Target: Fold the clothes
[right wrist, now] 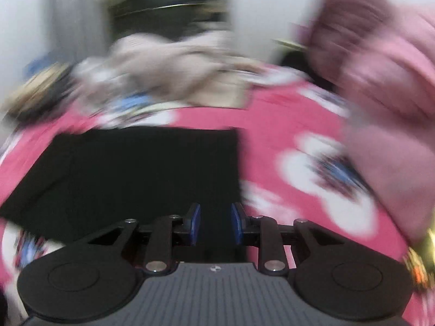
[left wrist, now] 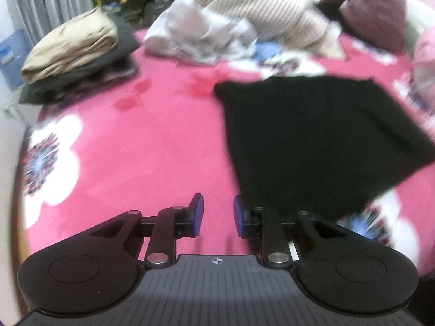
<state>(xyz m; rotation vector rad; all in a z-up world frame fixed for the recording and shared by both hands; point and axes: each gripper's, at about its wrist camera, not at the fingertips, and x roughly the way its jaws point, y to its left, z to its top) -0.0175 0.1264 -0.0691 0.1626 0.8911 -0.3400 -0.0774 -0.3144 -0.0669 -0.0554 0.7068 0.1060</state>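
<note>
Two tools, both with jaws standing apart and nothing between the blue pads, so we've got free hands over the bed. Our left tool hangs over bare pink blanket with the black garment off at about 1 o'clock, its near edge just beside the right-hand pad. Our right tool sits right at the near right edge of that same garment, which fills the view from 9 to 12 o'clock. It already looks like a flat, roughly rectangular slab, so we'd guess a fold or two is done and another is left. To do it well, we'd pinch the two near corners, one per tool, lift low and carry them evenly to the far edge so the layers line up. Fabric looks matte, soft and limp, and the blanket is plush, so it'll likely drag. At 10 o'clock in the left view there's a folded stack, tan on dark grey; a rumpled striped knit pile sits at 12. The right view is pretty blurred.
</note>
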